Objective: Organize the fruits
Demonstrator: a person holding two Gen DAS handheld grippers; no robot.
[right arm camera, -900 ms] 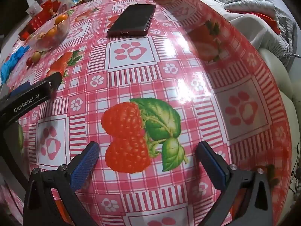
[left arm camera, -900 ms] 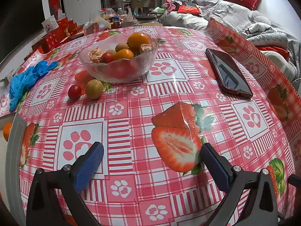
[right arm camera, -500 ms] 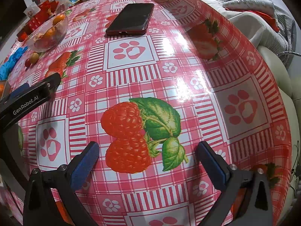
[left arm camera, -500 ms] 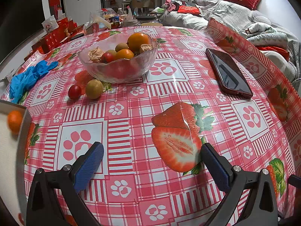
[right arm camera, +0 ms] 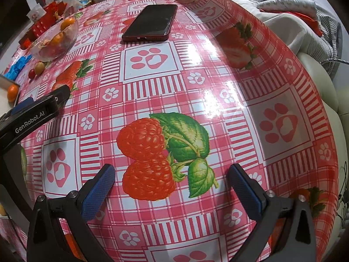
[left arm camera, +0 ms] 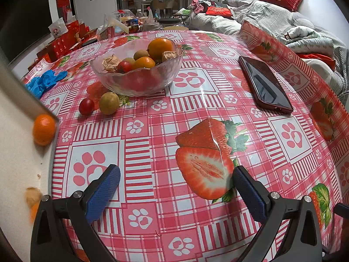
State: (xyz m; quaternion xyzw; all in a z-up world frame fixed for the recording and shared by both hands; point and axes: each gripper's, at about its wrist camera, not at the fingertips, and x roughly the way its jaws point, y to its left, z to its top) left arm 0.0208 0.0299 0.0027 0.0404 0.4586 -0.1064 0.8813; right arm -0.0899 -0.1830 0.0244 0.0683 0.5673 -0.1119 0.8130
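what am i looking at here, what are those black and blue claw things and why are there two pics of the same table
No robot here: a person holds a hand-held tool in each hand, each with its own camera looking along two blue-padded fingers. One picture is from the left tool, the other from the right tool. Both are open and hold nothing.

On the tablecloth stand a glass bowl of fruit, a loose red tomato beside a yellow-green fruit, blue gloves and a phone. An orange fruit sits at the left edge.

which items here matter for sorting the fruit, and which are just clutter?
Job: glass bowl of fruit, red cherry tomato, yellow-green fruit, small orange in the white tray.
Clutter: phone, blue gloves, red boxes.
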